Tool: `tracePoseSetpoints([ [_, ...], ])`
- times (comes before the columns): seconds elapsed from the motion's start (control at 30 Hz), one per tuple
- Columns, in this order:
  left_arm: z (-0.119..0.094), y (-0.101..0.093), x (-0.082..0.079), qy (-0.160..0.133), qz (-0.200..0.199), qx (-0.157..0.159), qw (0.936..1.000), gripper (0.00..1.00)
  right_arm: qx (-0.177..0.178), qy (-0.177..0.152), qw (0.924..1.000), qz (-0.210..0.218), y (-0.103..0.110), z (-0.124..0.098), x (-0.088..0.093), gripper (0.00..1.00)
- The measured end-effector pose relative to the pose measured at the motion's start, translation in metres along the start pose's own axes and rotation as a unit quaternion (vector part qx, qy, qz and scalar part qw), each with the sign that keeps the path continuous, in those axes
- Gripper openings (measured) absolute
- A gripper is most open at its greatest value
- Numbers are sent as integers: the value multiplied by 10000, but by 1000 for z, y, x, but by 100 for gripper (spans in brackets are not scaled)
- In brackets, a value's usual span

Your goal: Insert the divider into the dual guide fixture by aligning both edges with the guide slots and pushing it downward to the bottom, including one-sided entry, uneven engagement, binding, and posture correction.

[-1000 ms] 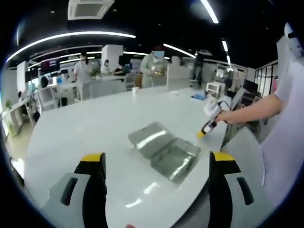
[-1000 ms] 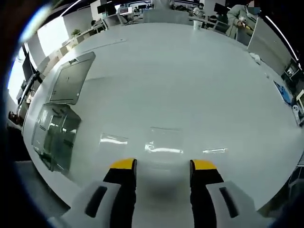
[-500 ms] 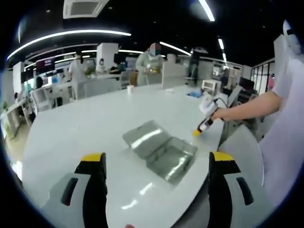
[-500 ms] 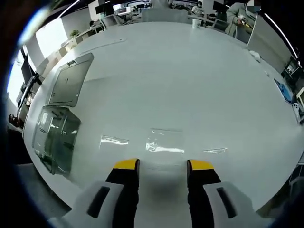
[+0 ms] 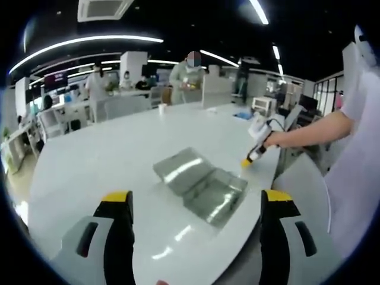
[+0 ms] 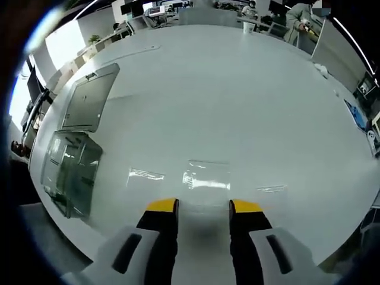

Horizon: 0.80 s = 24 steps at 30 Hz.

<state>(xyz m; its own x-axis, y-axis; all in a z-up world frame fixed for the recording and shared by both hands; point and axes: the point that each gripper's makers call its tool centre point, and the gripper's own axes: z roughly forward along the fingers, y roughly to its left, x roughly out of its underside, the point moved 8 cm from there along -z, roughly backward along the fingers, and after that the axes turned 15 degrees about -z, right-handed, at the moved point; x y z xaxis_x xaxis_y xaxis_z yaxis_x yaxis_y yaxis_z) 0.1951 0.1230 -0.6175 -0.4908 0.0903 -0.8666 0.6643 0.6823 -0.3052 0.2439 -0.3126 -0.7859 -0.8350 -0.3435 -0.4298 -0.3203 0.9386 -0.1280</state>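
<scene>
While my right gripper [image 6: 203, 206] hangs low over the white table [image 6: 225, 95], its jaws stand apart with a gap between the yellow tips, and the clear divider [image 6: 208, 176] lies flat on the tabletop just ahead of them, untouched. The near table edge curves close under that gripper; a wide bare stretch runs off beyond the divider toward the far side. The transparent guide fixture [image 6: 70, 169] sits well apart to the left near the table's rim, with a flat grey lid [image 6: 89, 98] just beyond it.

In the left gripper view my left gripper [image 5: 196, 199] holds nothing, jaws spread wide, back from the fixture [image 5: 215, 197], which lies between them and the table's right edge. There my right hand [image 5: 272, 138] reaches in.

Against a second ago, my right jaws have drawn somewhat nearer each other, and the divider lies as it did. The left jaws keep the same spread.
</scene>
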Motion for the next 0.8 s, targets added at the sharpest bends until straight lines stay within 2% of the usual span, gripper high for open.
tracePoseSetpoints([
  [0.8,-7,-1,-1,-30,5,-61,10000,86,-37,-60,10000,-35,-1,-4,4,30],
])
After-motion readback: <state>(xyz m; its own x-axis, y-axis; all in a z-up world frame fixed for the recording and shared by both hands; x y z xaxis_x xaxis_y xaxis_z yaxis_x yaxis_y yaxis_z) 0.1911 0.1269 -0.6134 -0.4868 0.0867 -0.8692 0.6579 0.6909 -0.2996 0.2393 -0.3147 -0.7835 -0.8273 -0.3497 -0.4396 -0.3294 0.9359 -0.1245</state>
